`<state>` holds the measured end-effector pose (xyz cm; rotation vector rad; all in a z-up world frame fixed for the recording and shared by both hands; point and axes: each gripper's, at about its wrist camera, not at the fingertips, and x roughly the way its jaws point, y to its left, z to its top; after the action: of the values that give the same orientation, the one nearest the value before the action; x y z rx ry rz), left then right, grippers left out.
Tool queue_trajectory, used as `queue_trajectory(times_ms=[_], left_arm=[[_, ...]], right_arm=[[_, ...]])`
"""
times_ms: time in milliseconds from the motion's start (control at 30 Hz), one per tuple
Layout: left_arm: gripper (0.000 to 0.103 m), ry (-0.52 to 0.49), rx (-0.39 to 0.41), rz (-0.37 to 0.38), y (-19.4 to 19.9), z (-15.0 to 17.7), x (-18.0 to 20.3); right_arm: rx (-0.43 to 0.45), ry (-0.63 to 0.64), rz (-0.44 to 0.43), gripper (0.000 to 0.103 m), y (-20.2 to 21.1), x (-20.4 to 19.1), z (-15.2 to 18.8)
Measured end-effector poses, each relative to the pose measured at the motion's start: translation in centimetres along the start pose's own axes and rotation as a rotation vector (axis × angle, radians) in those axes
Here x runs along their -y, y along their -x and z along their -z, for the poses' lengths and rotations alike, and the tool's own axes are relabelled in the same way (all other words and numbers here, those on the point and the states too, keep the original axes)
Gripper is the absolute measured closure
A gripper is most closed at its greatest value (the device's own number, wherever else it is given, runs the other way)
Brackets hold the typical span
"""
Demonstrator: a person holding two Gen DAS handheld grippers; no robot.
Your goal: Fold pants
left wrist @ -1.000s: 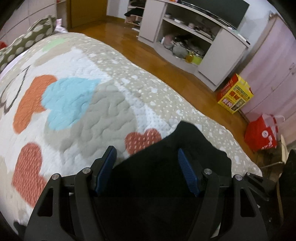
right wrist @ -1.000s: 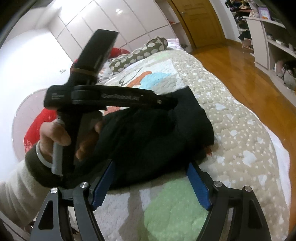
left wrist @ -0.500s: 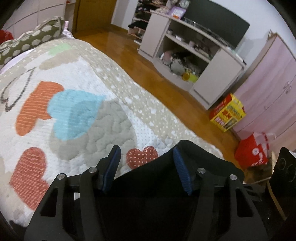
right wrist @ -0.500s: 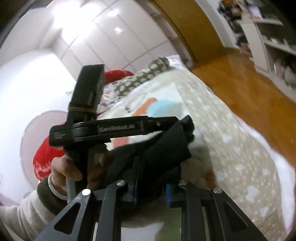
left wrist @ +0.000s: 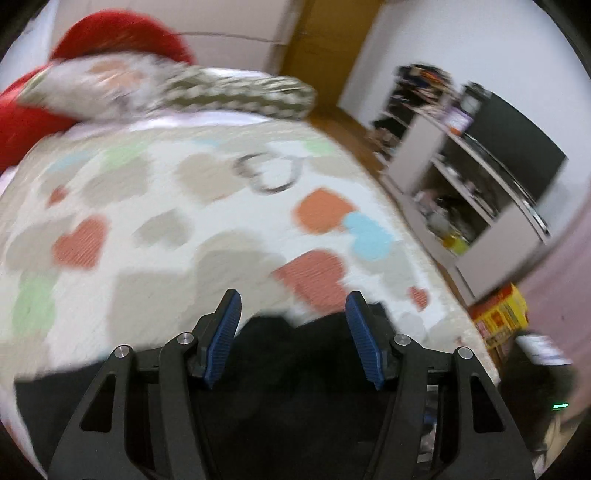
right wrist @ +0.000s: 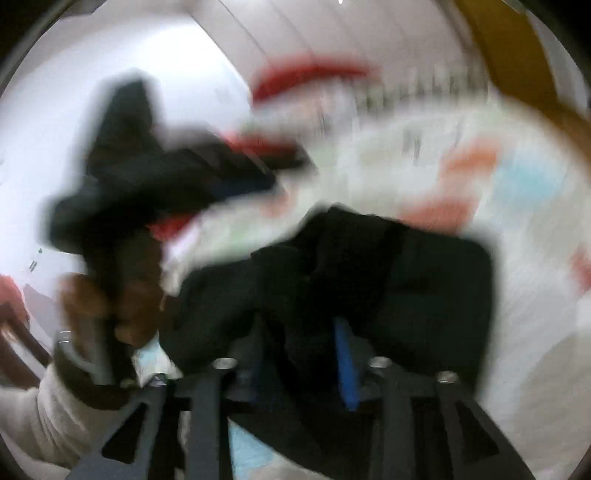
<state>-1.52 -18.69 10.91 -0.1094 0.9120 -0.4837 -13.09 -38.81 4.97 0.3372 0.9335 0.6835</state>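
the bed's quilt (left wrist: 155, 258), white with hearts in orange, blue, green and beige, fills most of the left wrist view, blurred by motion; a spotted pillow (left wrist: 243, 96) and something red (left wrist: 122, 33) lie along its far edge, and a wooden floor runs past its right edge toward a grey shelf unit (left wrist: 476, 206) and a yellow box (left wrist: 502, 317). the black pants (right wrist: 388, 280) lie bunched near the quilt's near edge, dark folds piled on each other, and in the left wrist view the same cloth (left wrist: 295, 354) spreads under the fingers. the left gripper (left wrist: 293, 332) has its blue pads standing well apart, with cloth below them but not pinched. the right gripper (right wrist: 299, 354) has been opening again after a close squeeze; a fold of pants sits between its blue pads, but the blur leaves it unclear whether they press on it. the person's left hand (right wrist: 110, 302), in a pale sleeve (right wrist: 44, 417), grips the other gripper's handle.
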Motion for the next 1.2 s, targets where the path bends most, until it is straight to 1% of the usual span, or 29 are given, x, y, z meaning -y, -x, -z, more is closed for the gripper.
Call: queue_trajectory(times_ms=[33,67,100,167,200,233,267,333,400,467,500,567,633,667,700,733,767,800,833,867,933,967,1033,1100,1133,1200], left_arm=[[0.044,0.013,-0.007,-0.017,0.3,0.7,-0.7],[0.044,0.024,-0.014,-0.033,0.5,1.5,-1.5],[0.044,0.032,-0.018,-0.041,0.8,2.0,-1.9],[0.044,0.070,-0.024,-0.040,0.9,3.3,-2.8],[0.044,0.082,-0.028,-0.032,1.0,3.6,-3.1],[0.044,0.096,-0.035,-0.020,0.8,4.0,-3.1],[0.044,0.105,-0.040,-0.012,0.8,4.4,-2.9],[0.044,0.113,-0.050,-0.008,0.5,5.3,-2.4],[0.044,0.107,-0.065,-0.007,0.0,6.1,-1.5],[0.044,0.094,-0.098,-0.007,-0.9,6.7,-0.6],[0.044,0.092,-0.113,-0.010,-1.5,7.0,0.0],[0.044,0.087,-0.121,-0.023,-2.5,7.2,0.9],[0.044,0.050,-0.110,-0.046,-3.5,7.4,1.9],[0.044,0.048,-0.108,-0.060,-3.8,7.5,2.1],[0.053,0.050,-0.108,-0.067,-4.0,7.6,2.2],[0.068,0.047,-0.106,-0.052,-3.8,7.7,2.3],[0.090,0.050,-0.125,-0.014,-3.7,7.6,2.4],[0.090,0.059,-0.131,0.005,-3.3,7.5,2.4],[0.090,0.061,-0.120,0.016,-2.5,7.3,2.4],[0.095,0.061,-0.109,0.031,-1.7,7.2,2.5],[0.096,0.056,-0.084,0.055,0.2,7.2,2.3],[0.096,0.058,-0.073,0.046,0.9,7.3,2.0],[0.096,0.075,-0.081,0.011,1.1,7.4,1.1],[0.096,0.091,-0.102,-0.019,0.5,7.9,0.2],[0.096,0.102,-0.107,-0.012,0.4,8.0,0.0],[0.096,0.127,-0.109,0.025,0.4,8.4,-0.3]], right_arm=[[-0.050,-0.027,-0.012,0.061,-1.0,-0.1,0.6],[-0.043,-0.024,-0.013,0.061,-0.7,-0.3,0.9],[-0.013,-0.009,-0.021,0.061,0.4,-0.6,1.2],[0.030,-0.023,-0.056,0.057,2.7,-0.4,1.1],[0.063,-0.037,-0.063,0.051,3.9,0.0,1.0],[0.117,-0.049,-0.046,0.048,5.6,0.5,0.9],[0.149,-0.050,-0.012,0.046,6.4,0.9,0.7],[0.184,-0.063,0.089,0.046,7.2,1.9,0.4],[0.179,-0.076,0.124,0.046,6.8,3.1,-0.6],[0.165,-0.068,0.157,0.046,5.6,3.5,-1.1],[0.152,-0.064,0.190,0.046,5.0,3.7,-1.3],[0.135,-0.075,0.232,0.046,4.1,4.6,-2.0],[0.142,-0.129,0.216,0.046,4.2,5.9,-1.7],[0.149,-0.151,0.202,0.046,4.7,6.4,-1.1],[0.157,-0.171,0.187,0.046,4.9,6.6,-1.2],[0.166,-0.183,0.173,0.046,5.3,6.7,-1.2],[0.172,-0.180,0.171,0.046,5.8,6.2,-1.0],[0.178,-0.168,0.180,0.046,6.2,5.8,-1.2],[0.185,-0.146,0.189,0.046,6.5,5.3,-1.5],[0.192,-0.123,0.193,0.046,6.7,4.7,-1.7],[0.202,-0.071,0.185,0.046,6.9,3.4,-2.2],[0.201,-0.054,0.177,0.046,6.7,3.0,-2.3],[0.193,-0.025,0.171,0.046,5.6,2.5,-2.9],[0.160,-0.021,0.201,0.046,4.0,2.4,-3.3],[0.138,-0.028,0.207,0.046,3.2,2.5,-3.4],[0.128,-0.043,0.171,0.046,2.8,2.7,-3.2]])
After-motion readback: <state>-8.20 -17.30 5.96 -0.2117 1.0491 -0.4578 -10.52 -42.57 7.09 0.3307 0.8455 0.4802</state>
